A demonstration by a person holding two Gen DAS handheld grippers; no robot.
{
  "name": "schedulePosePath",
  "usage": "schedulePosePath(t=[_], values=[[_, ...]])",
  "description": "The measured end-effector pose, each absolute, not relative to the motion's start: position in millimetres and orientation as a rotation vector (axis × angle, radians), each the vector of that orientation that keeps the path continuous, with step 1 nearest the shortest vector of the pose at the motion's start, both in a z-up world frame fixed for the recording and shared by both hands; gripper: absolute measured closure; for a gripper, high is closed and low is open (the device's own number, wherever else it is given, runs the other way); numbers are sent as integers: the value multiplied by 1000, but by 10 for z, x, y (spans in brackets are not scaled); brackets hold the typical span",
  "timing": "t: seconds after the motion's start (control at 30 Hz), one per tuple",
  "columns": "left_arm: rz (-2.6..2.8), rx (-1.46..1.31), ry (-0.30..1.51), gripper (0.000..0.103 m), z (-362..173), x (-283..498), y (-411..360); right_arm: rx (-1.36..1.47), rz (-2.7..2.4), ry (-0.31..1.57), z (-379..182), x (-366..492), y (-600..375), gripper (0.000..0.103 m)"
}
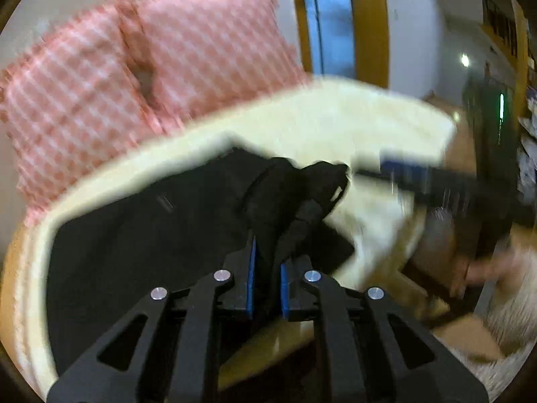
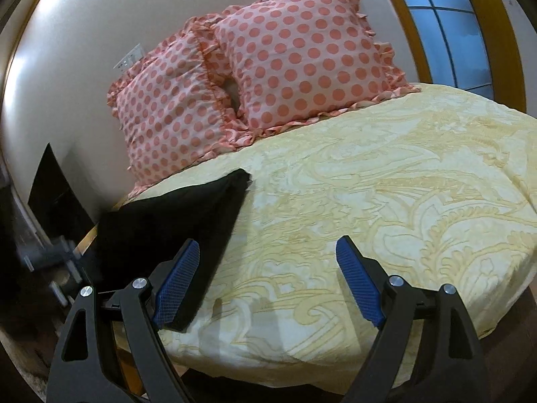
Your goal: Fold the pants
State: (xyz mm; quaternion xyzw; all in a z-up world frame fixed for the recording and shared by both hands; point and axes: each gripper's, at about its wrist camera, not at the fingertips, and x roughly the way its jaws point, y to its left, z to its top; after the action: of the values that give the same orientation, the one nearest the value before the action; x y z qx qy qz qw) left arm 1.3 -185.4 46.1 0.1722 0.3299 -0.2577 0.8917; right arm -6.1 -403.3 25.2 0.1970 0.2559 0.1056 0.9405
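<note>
Pinching a bunched fold of black pants (image 1: pixel 161 235) — left gripper (image 1: pixel 267 265); right gripper (image 2: pixel 266 262) spread wide above the bedspread (image 2: pixel 386 201).

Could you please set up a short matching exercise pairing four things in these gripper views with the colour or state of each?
Column one:
1. left gripper
2. right gripper
3. pants
4. pillows

Column two:
A. pink with coral dots, propped at the wall
B. open, holding nothing
C. black, lying on the yellow bedspread
D. shut on a fold of cloth

Pairs: 1-D, 2-B, 3-C, 4-A
</note>
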Motion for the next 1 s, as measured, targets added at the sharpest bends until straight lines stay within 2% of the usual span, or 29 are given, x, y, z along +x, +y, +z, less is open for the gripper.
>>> schedulePosePath(t=[0.07,0.13,0.2,0.23,0.3,0.33,0.37,0.4,0.57,0.77,0.9,1.0], values=[[-529,393,648,86,391,-79,-1870,406,198,516,287,-62,-4072,18],[-568,379,619,75,456,-176,-1805,408,192,503,329,-58,-4109,18],[-630,295,608,52,572,-264,-1619,410,202,473,439,-51,-4122,18],[-656,253,600,48,625,-268,-1515,406,217,458,487,-46,-4115,18],[-685,123,562,30,811,-273,-1194,395,274,429,617,-29,-4031,18],[-652,72,537,24,863,-254,-1080,386,319,420,673,-21,-3962,18],[-573,4,493,13,934,-188,-869,369,397,416,734,-3,-3832,18],[-480,-26,467,9,963,-137,-726,352,451,417,768,13,-3724,18],[-233,-9,547,9,757,184,-404,197,630,498,740,150,-2985,18],[-219,-72,707,9,325,301,-180,156,571,682,370,319,-2857,18],[-232,-18,651,7,186,205,-180,133,590,703,386,289,-2864,18],[-262,-45,616,3,164,161,-138,264,631,699,551,414,-3078,18]])
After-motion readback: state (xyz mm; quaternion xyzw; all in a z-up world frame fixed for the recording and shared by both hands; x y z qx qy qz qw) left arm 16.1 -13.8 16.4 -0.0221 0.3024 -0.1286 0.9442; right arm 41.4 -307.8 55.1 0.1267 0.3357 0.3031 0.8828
